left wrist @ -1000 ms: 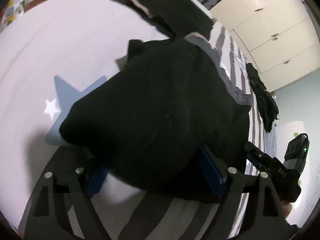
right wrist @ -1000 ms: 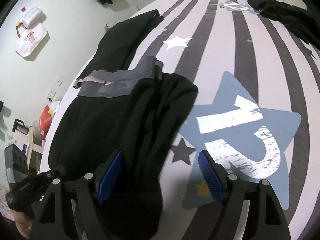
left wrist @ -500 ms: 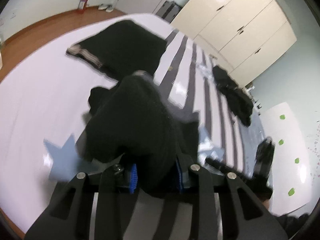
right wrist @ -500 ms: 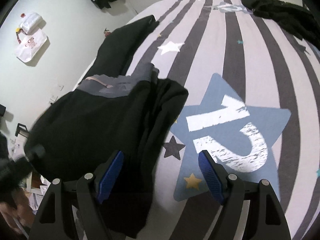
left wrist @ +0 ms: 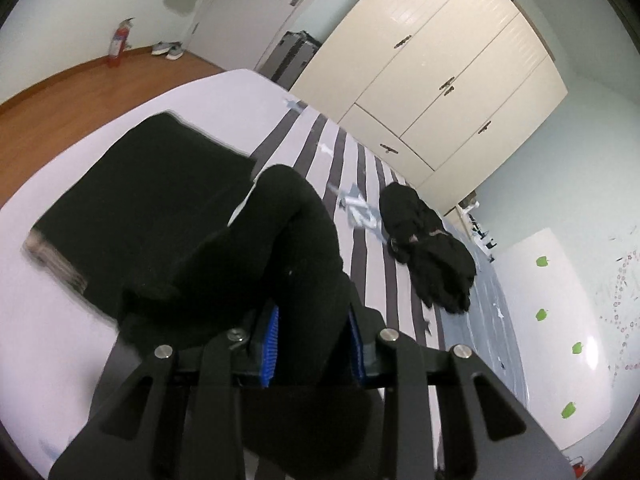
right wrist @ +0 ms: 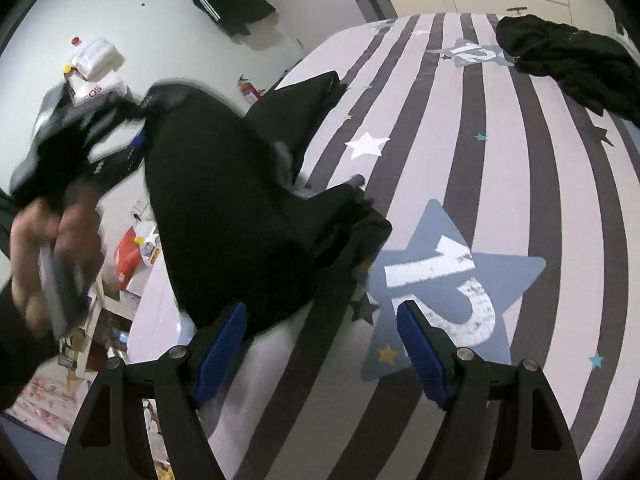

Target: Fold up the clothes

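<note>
My left gripper [left wrist: 312, 350] is clamped on a bunch of the black garment [left wrist: 256, 264]; the cloth fills the narrow gap between its blue pads [left wrist: 269, 346] and humps up just ahead of the fingers, hiding most of what lies beyond. Seen from my right gripper [right wrist: 322, 344], the same garment [right wrist: 232, 216] is lifted off the bed [right wrist: 532, 208] at its left end, where my left gripper [right wrist: 132, 148], blurred, has it, and it slopes down to rest on the striped cover just ahead of my right fingers. My left hand [right wrist: 52, 248] shows at the far left edge of that view, wrapped round the grip.

My right gripper stands wide, its jaws well apart with nothing between them. The garment's near edge lies just beside the left pad [right wrist: 218, 342]; I cannot tell if they touch. The right pad [right wrist: 424, 356] hangs over a blue star [right wrist: 516, 276] printed on the cover.

Ahead and left of my left gripper, a folded black piece [left wrist: 132, 200] lies flat on the bed. Ahead and to its right, well apart, sits a crumpled black heap [left wrist: 432, 252], which also appears far ahead and right of my right gripper [right wrist: 568, 60]. Beyond the bed stands a cream wardrobe [left wrist: 440, 80].
</note>
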`<state>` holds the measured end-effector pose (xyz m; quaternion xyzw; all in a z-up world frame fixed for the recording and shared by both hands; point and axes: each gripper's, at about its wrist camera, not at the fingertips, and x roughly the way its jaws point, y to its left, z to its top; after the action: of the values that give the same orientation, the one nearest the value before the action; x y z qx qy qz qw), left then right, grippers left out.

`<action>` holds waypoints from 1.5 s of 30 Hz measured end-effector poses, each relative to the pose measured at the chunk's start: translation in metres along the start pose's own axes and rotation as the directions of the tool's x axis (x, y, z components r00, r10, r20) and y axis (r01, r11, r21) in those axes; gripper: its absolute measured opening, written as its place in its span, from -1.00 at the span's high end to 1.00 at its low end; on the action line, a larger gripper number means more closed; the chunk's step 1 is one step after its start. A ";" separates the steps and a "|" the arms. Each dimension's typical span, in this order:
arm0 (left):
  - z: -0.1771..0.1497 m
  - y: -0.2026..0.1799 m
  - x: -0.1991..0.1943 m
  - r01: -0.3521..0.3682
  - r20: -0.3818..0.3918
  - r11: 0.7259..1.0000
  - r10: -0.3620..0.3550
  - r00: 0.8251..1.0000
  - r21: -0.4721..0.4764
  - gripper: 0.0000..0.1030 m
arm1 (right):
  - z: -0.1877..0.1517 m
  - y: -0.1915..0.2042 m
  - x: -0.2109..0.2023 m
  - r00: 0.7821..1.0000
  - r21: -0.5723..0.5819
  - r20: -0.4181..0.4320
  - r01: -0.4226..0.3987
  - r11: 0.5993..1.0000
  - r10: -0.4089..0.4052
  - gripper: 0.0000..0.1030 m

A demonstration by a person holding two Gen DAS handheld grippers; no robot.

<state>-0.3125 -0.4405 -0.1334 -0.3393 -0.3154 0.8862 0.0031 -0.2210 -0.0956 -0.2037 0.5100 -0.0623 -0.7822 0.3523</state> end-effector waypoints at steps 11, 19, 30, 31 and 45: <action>0.107 0.023 0.138 -0.078 -0.159 0.982 0.051 0.986 -0.172 0.18 | 0.095 -0.033 0.057 0.996 0.135 0.079 0.039 0.990 -0.050 -0.45; 0.109 0.076 0.103 -0.137 -0.167 0.991 0.137 0.976 0.008 -0.45 | 0.156 -0.072 0.115 0.994 0.201 0.035 0.097 0.975 -0.106 -0.45; 0.052 0.095 0.161 -0.124 -0.322 0.958 0.207 0.924 0.260 -0.45 | 0.136 -0.117 0.149 0.992 0.354 -0.018 0.124 0.927 -0.126 -0.46; 0.046 0.094 0.170 -0.130 -0.332 0.948 0.228 0.915 0.292 -0.45 | 0.134 -0.117 0.149 0.992 0.361 -0.011 0.121 0.924 -0.126 -0.48; 0.032 0.069 0.191 0.033 -0.407 0.915 0.147 0.902 0.403 -0.45 | 0.146 -0.103 0.182 0.999 0.380 0.050 -0.002 0.925 -0.018 -0.77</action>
<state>-0.4640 -0.4717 -0.2688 -0.5271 -0.1088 0.8349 0.1152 -0.4369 -0.1690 -0.3192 0.5480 -0.2198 -0.7700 0.2418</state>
